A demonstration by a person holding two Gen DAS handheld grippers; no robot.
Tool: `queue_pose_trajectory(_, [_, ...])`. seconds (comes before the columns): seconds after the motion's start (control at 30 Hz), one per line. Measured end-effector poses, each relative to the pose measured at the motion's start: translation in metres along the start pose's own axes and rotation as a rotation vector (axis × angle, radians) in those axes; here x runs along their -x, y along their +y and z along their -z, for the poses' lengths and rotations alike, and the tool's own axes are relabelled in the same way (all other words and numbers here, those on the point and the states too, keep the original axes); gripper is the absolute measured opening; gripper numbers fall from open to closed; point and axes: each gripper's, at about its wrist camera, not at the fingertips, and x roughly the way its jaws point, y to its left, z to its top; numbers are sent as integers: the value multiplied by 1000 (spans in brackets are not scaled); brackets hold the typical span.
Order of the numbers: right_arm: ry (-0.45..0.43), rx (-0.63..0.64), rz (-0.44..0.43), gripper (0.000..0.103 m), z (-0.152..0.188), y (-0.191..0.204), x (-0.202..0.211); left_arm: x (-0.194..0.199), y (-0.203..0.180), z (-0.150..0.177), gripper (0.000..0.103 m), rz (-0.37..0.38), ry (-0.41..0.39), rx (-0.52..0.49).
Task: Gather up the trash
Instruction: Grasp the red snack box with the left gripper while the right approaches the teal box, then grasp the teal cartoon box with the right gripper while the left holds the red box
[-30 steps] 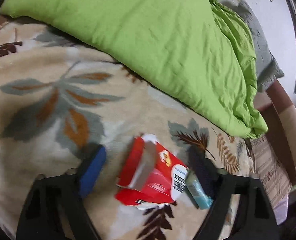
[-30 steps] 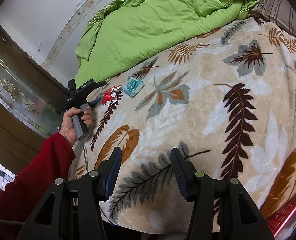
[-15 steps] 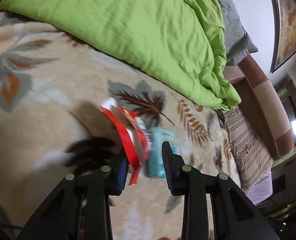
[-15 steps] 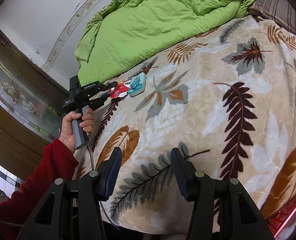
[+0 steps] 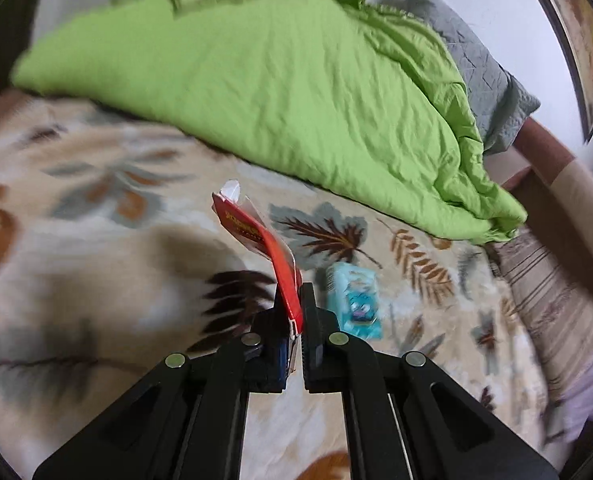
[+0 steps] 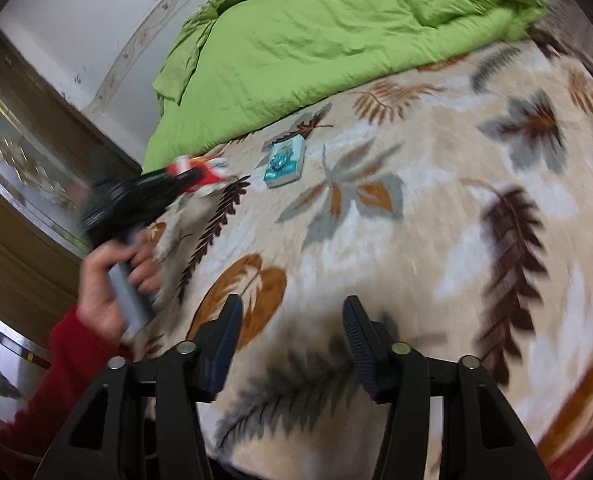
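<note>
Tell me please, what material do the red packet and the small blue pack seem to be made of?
Red packet: probably thin glossy card, flattened, standing stiff in the shut left gripper. Small blue pack: likely soft plastic film or printed card; too blurred to decide.

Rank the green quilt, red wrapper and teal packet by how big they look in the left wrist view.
1. green quilt
2. red wrapper, enlarged by nearness to the camera
3. teal packet, not much smaller

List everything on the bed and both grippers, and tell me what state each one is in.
Red wrapper: pinched, lifted off the blanket.
Teal packet: lying flat on the blanket, untouched.
Left gripper: shut on the red wrapper.
Right gripper: open, holding nothing.
Green quilt: bunched up.
</note>
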Motion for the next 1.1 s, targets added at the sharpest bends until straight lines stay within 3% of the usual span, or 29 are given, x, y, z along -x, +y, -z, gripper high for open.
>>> queue_pose_trajectory(0.03, [14, 30, 14, 69, -12, 6, -13, 10, -2, 5, 4, -28, -20, -10])
queue_pose_trajectory(0.23, [4, 114, 93, 73, -71, 36, -81, 56, -10, 39, 4, -183, -106, -14])
queue_pose_trajectory(0.33, [12, 146, 153, 73, -95, 47, -118, 59, -8, 49, 4, -228, -128, -40])
queue_pose_trajectory(0.53, [19, 173, 257, 73, -128, 63, -188, 55, 12, 47, 4, -266, -134, -26])
queue_pose_trajectory(0.63, [28, 219, 365, 72, -133, 70, -213, 53, 20, 46, 4, -267, -123, -12])
queue_pose_trajectory(0.73, [43, 216, 409, 51, -132, 64, -222, 52, 24, 46, 4, -268, -119, -14])
queue_pose_trajectory(0.83, [28, 230, 392, 40, -126, 62, -215, 52, 21, 48, 4, -269, -118, -27])
queue_pose_trajectory(0.87, [24, 233, 383, 29, -123, 62, -210, 52, 20, 48, 4, -269, -117, -29])
queue_pose_trajectory(0.9, [17, 233, 363, 24, -120, 64, -204, 52, 17, 49, 4, -267, -116, -33])
queue_pose_trajectory(0.93, [14, 241, 339, 7, -116, 66, -195, 52, 15, 50, 4, -264, -115, -39])
queue_pose_trajectory(1.1, [2, 270, 303, 7, -89, 73, -161, 57, 4, 58, 4, -255, -115, -64])
